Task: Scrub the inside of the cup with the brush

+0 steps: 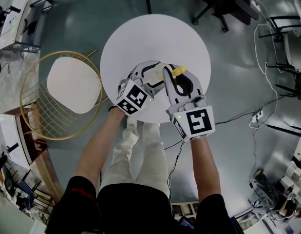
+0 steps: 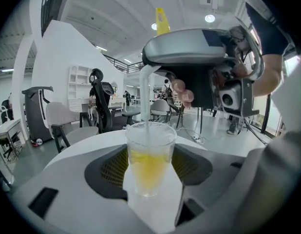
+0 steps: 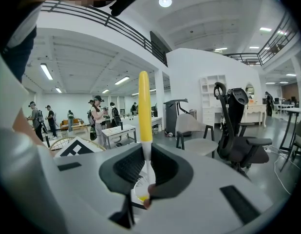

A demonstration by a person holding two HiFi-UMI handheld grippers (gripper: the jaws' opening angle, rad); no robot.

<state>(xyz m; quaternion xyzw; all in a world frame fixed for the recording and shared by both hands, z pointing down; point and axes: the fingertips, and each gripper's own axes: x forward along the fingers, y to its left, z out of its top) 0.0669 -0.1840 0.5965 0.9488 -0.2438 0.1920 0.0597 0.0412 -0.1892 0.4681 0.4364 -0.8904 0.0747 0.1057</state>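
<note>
Clear plastic, that cup [image 2: 150, 147], and it stands upright on the round white desk [image 1: 155, 35], near the edge closest to the person. The left hand-held gripper [image 1: 156, 73] has its jaws set wide with the dark pads pressed to the cup's two sides, so it is clamped on the cup. Yellow shows through the wall in the cup's lower half; from the left gripper view I cannot tell whether that is the brush's head or something else.

The brush [image 3: 144, 101] stands nearly upright, its white stem running down through the cup's mouth and its yellow handle end pointing up. The right hand-held gripper [image 3: 146, 172] has its jaws drawn narrow and closed on the white stem, just below where the yellow begins. It sits right above the cup and over the left one, the two crowded together above the desk.

Off to the person's left stands a gold wire chair [image 1: 72, 84] with a white seat, just beside the desk.
</note>
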